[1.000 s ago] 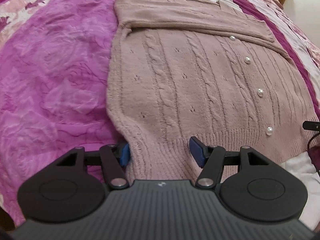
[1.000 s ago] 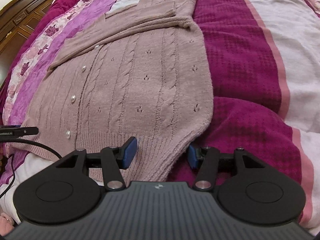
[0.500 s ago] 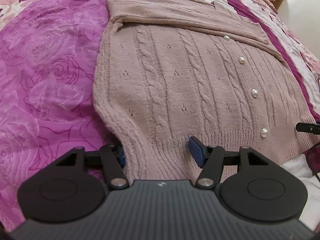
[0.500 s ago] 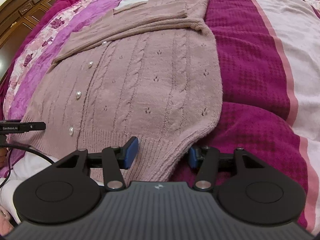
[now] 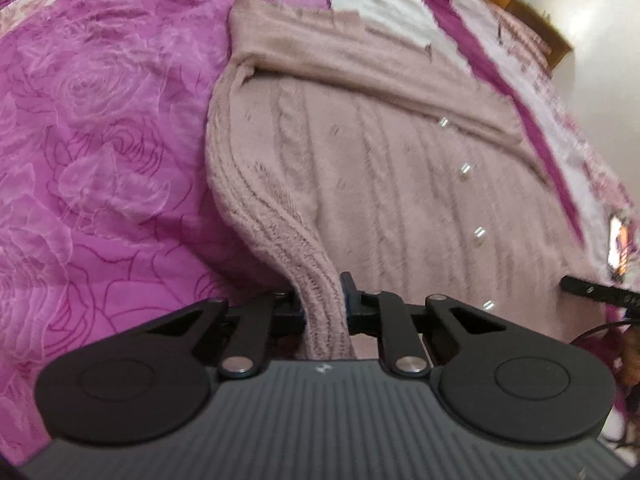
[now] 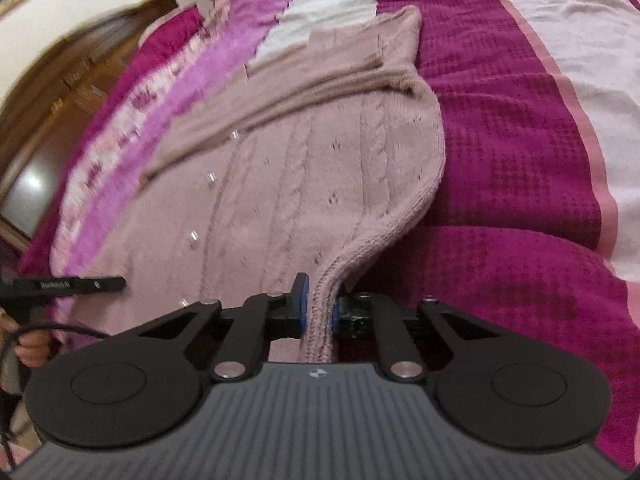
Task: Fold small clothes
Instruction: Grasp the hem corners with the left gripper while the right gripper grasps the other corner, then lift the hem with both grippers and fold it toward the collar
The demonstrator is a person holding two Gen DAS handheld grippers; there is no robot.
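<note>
I have the pink cable-knit cardigan (image 5: 400, 168) lying button-side up on the bed (image 5: 100, 140), its sleeves folded across the chest at the far end from me. My left tool (image 5: 324, 304) is clamped on the ribbed hem at the cardigan's near left corner, and my right tool (image 6: 318, 312) is clamped on the hem at its near right corner; in both wrist views the knit is pinched between the blue pads and rises off the bedspread in a ridge towards each tool. I hold the two corners this way, I judge, so the hem stays stretched between them and can be carried as one straight edge up over the body of the cardigan towards the folded sleeves, which would halve the garment. Holding at the ribbing makes sense: it is the thickest, firmest part, less likely to slip or stretch than the open cable knit. The row of pearl buttons (image 5: 466, 168) runs down the cardigan's middle, between my two grips. Beyond the cardigan's hem in the right wrist view, a black bar (image 6: 64, 285) belonging to the other handheld unit carries small pale lettering; it is blurred and I cannot read it with any confidence. I see no other label.
</note>
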